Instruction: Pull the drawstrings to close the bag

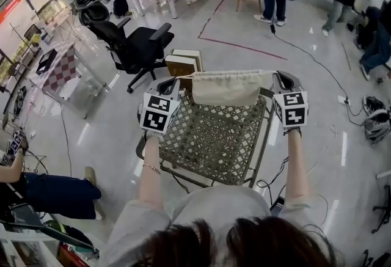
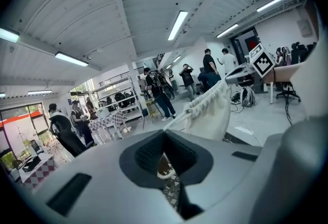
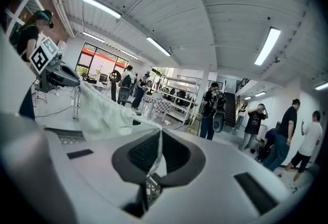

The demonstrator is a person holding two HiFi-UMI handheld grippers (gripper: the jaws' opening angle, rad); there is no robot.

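The bag (image 1: 226,88), a cream cloth pouch, hangs stretched between the two tongs over the far edge of the woven lattice tabletop (image 1: 214,137). Its gathered top hem runs level from one side to the other. Whether its lower edge touches the lattice cannot be told.

The left tongs (image 1: 173,80) sit just beyond the tabletop's far left corner. They are pinched together on the left drawstring (image 1: 184,76), which runs taut from the tips to the bag's top left corner. In the left gripper view those tongs (image 2: 164,133) meet at the tip, where the cord (image 2: 178,117) enters, and the bag (image 2: 212,113) hangs just beyond to the right.

The right tongs (image 1: 276,75) are at the far right corner and are likewise clamped, on the right drawstring (image 1: 267,71) coming off the bag's top right corner. In the right gripper view a pale strip (image 3: 158,151) shows between the closed tongs (image 3: 160,133), and the bag (image 3: 105,113) spreads away to the left.
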